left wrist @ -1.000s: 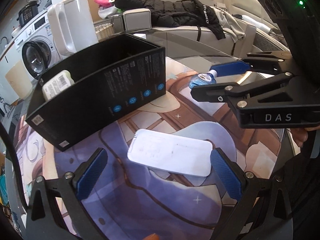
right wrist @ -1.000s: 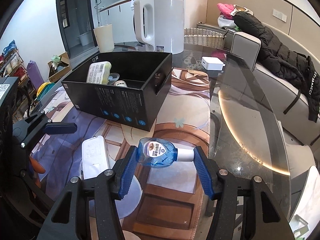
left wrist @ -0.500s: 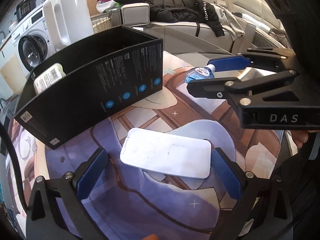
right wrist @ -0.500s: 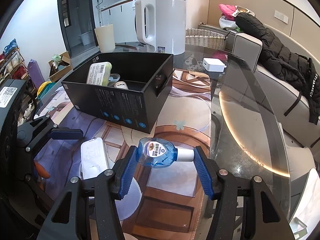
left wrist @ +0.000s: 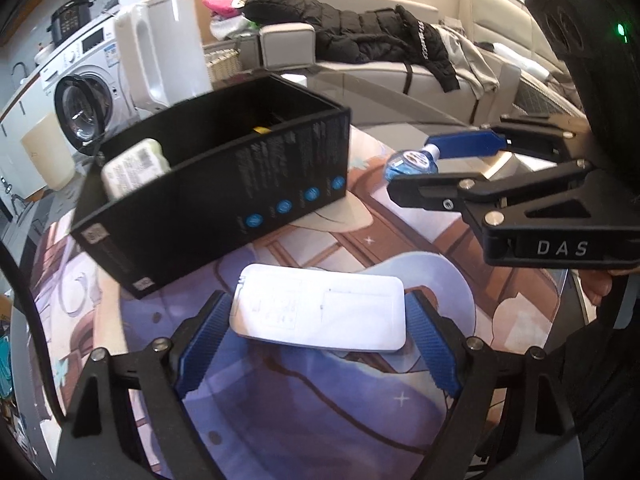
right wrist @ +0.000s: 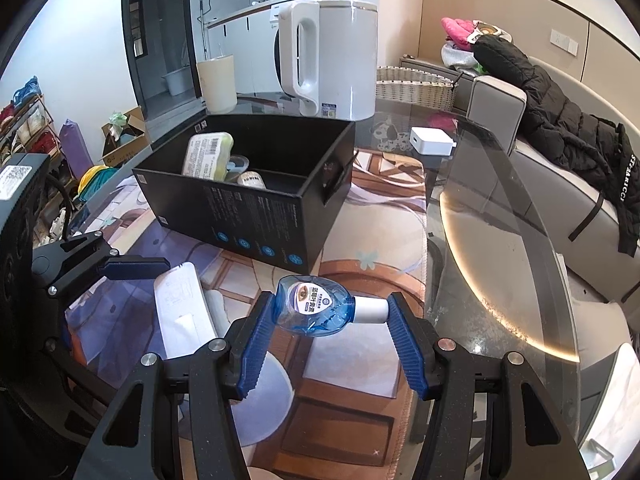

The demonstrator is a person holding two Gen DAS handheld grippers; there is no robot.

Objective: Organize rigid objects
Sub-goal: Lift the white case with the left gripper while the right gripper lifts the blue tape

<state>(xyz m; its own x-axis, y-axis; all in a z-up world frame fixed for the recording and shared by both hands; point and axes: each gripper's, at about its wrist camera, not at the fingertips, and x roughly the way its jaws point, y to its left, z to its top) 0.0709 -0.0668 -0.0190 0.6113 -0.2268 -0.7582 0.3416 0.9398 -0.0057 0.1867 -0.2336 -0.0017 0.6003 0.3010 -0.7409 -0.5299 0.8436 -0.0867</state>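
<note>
Your left gripper (left wrist: 318, 344) has just been closing around the flat white box (left wrist: 320, 312), its pads maybe not touching yet, while your right gripper (right wrist: 332, 344) squeezes the blue eye-drop bottle (right wrist: 316, 306) end to end, both bound for the black box (right wrist: 256, 184).

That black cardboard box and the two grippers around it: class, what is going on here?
A person is tidying items into the open black cardboard box, which already holds a few small containers. The right gripper is clamped on a small blue eye-drop bottle with a white cap, held end to end. The left gripper has just been closing around a flat white rectangular pack lying on the printed table mat; its pads look at the pack's ends, with no firm grip visible.
</note>
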